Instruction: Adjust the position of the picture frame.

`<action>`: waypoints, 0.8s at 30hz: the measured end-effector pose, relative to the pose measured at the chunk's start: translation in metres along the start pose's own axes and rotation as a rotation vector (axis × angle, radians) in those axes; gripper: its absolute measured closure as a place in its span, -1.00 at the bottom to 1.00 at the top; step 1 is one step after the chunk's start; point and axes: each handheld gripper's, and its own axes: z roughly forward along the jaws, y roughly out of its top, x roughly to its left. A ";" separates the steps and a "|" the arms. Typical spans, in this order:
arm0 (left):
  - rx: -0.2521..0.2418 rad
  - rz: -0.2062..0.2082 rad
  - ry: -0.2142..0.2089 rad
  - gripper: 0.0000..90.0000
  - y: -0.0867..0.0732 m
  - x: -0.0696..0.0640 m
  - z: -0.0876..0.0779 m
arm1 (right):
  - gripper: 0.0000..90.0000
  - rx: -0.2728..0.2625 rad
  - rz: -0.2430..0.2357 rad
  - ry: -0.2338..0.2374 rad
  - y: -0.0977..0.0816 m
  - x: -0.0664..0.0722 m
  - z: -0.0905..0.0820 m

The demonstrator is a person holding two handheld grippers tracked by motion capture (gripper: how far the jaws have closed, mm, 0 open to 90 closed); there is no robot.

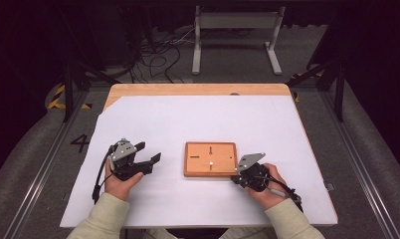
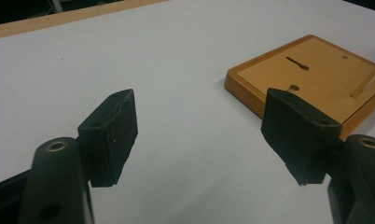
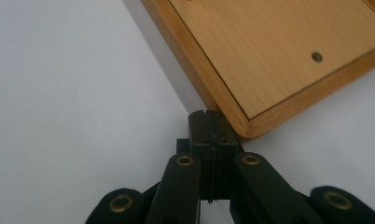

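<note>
Closed right hand-held gripper [image 3: 212,126] meets wooden board's [image 3: 279,56] corner.

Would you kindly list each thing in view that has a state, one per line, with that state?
Left gripper: jaws wide open, nothing between them, to the left of the board.
Right gripper: jaws shut together, empty, tips at the board's corner.
Wooden board: lying flat on the white sheet.
Thin wooden peg: standing tilted on the board.

Board [image 1: 210,159] sits mid-table on sheet [image 1: 188,124], toward near edge. My left gripper [image 1: 147,155] well left of board. My right gripper [image 1: 236,178] at board's near right corner.
</note>
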 end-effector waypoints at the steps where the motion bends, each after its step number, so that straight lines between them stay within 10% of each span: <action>1: 0.001 0.005 0.000 -0.39 0.000 0.000 0.000 | 1.00 -0.007 0.010 0.001 -0.001 -0.002 0.000; 14: -0.002 -0.007 -0.029 -0.49 0.009 -0.004 0.001 | 1.00 -0.176 0.048 0.022 0.000 -0.011 -0.032; 24: -0.021 0.000 -0.072 -0.57 0.022 -0.019 -0.002 | 0.54 -0.430 0.111 -0.116 -0.014 -0.027 -0.074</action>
